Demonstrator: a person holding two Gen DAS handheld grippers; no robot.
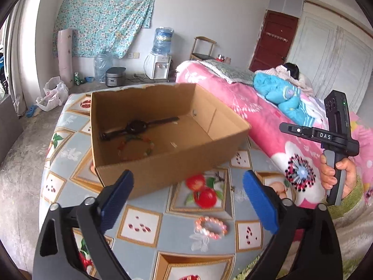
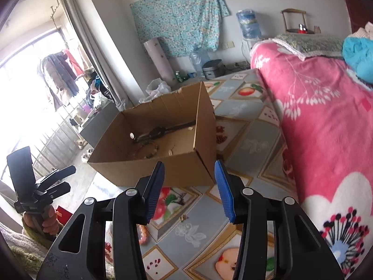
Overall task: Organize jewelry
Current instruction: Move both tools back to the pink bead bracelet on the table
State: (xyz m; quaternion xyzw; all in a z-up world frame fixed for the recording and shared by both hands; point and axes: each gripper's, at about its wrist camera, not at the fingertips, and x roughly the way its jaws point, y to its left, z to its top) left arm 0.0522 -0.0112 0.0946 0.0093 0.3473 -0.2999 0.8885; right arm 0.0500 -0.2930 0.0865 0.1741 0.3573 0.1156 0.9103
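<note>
Lying on the fruit-patterned table cover [image 1: 149, 212], near its front edge, a pink beaded bracelet [image 1: 211, 227] sits between the spread, empty left gripper [image 1: 187, 201]. An open cardboard box [image 1: 163, 140] behind holds a black watch [image 1: 137, 127] and a colourful bead bracelet [image 1: 135, 145]. The right gripper [image 2: 190, 190] stands parted, holding nothing.

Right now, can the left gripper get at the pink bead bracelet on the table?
Probably yes. The left gripper is open and empty, and the pink bead bracelet lies in the open on the tablecloth just past its fingers, clear of the cardboard box.
</note>
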